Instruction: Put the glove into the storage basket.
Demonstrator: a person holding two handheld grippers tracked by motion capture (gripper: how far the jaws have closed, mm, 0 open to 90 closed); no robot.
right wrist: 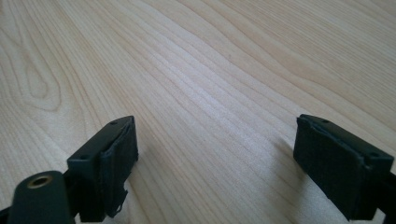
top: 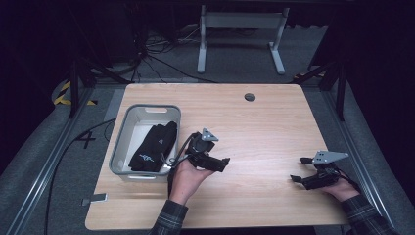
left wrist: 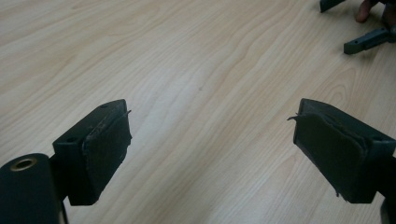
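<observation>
Black glove [top: 154, 148] lies inside the grey bin [top: 121, 142] at the desk's [top: 264, 127] left. Left gripper [top: 222, 164], jaws apart and empty, sits just beside the bin; right gripper [top: 298, 171], jaws likewise apart, rests well away. Withdraw the left gripper level, avoiding the rim.

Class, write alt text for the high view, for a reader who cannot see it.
A person's two hands each hold an open, empty gripper over a wooden table: the left gripper beside a grey bin holding a black glove, the right gripper near the table's right edge. Plaid sleeves enter from below.
</observation>
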